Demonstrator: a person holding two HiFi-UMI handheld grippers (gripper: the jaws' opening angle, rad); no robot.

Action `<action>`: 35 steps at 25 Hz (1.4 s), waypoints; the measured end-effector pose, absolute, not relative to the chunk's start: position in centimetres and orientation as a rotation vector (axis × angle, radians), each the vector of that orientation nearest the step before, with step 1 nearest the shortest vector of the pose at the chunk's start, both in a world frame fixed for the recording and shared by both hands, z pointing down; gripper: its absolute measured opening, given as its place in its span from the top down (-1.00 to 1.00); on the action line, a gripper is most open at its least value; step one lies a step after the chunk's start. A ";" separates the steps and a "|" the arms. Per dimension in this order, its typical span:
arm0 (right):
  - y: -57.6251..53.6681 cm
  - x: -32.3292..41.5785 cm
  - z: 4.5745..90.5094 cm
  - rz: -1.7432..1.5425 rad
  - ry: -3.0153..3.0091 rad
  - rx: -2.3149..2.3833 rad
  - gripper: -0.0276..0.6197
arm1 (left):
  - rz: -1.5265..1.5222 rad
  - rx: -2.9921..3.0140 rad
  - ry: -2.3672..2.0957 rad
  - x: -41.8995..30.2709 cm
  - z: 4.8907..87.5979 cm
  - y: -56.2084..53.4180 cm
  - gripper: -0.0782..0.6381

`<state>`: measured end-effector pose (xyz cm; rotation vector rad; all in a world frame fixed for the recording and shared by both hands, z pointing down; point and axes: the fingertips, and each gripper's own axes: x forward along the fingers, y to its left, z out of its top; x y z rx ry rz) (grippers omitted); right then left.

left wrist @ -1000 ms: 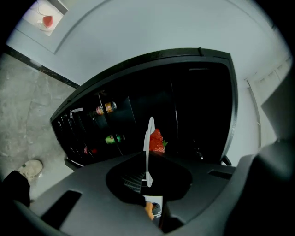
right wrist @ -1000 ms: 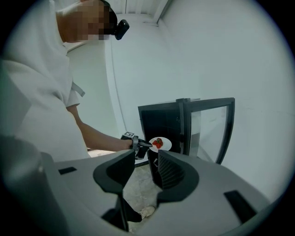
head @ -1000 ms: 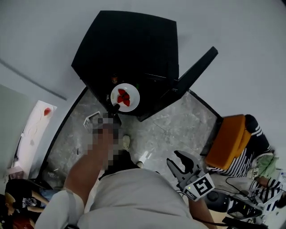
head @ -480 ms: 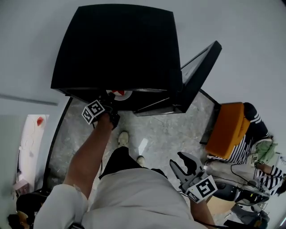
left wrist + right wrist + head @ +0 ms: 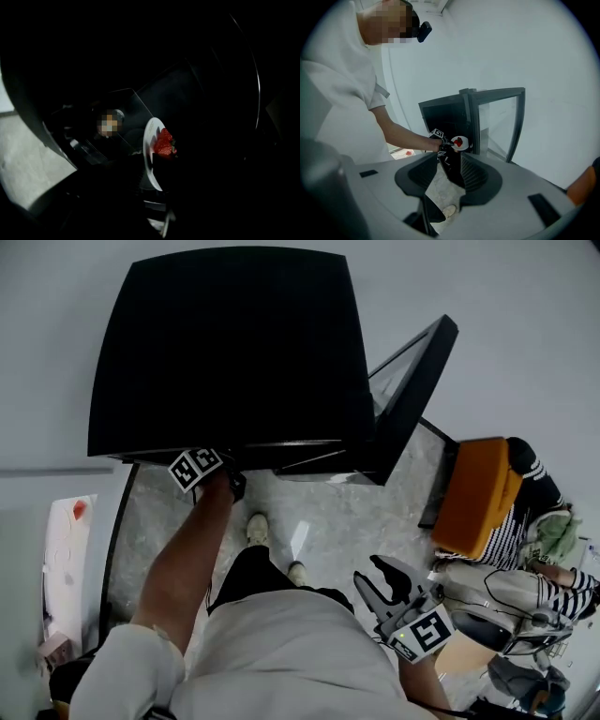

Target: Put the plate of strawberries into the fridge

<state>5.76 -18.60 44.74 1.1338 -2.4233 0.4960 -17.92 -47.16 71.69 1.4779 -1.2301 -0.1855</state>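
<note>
The black fridge stands with its glass door swung open to the right. My left gripper reaches into it, its jaws hidden under the fridge top. In the dark left gripper view the white plate with red strawberries sits edge-on at the jaws. The jaws are opening, with the plate's rim between them. The right gripper view shows the plate at the left gripper's tip inside the fridge opening. My right gripper hangs low by my hip, open and empty.
A glass shelf shows inside the fridge. A seated person in striped clothes with an orange cushion is at the right. My shoes stand on the marble floor. A white table is at the left.
The left gripper carried the plate from in front of the fridge into it; the plate has gone out of the head view. The right gripper has barely moved.
</note>
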 end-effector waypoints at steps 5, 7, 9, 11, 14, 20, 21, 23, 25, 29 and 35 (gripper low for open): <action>-18.3 6.4 44.6 0.500 -2.408 1.143 0.45 | 0.035 1.539 -1.323 -17.8 71.7 -47.2 0.55; -18.1 6.6 44.6 0.504 -2.400 1.145 0.45 | 0.110 1.550 -1.352 -17.9 71.9 -47.0 0.49; -17.9 6.8 44.6 0.506 -2.395 1.153 0.45 | 0.181 1.558 -1.380 -18.0 72.0 -46.8 0.43; -17.6 7.0 44.4 0.493 -2.398 1.157 0.45 | 0.246 1.568 -1.409 -18.1 72.1 -46.6 0.39; -17.2 7.3 44.2 0.469 -2.406 1.147 0.45 | 0.312 1.596 -1.457 -18.4 71.9 -46.6 0.36; -15.7 8.6 43.7 0.452 -2.431 1.130 0.45 | 0.299 1.656 -1.520 -19.0 69.7 -45.4 0.35; -15.4 9.0 43.8 0.451 -2.436 1.121 0.45 | 0.292 1.658 -1.515 -18.7 69.4 -44.9 0.35; -15.2 10.2 43.8 0.453 -2.448 1.105 0.45 | 0.275 1.667 -1.499 -17.4 68.7 -44.0 0.35; -15.2 11.4 43.7 0.470 -2.465 1.096 0.45 | 0.260 1.679 -1.484 -16.0 67.7 -42.9 0.35; -14.3 12.7 43.4 0.446 -2.529 1.041 0.45 | 0.214 1.712 -1.468 -14.5 65.2 -39.2 0.35; -10.1 14.2 42.8 0.413 -2.614 0.939 0.45 | 0.127 1.805 -1.424 -11.7 60.1 -31.0 0.35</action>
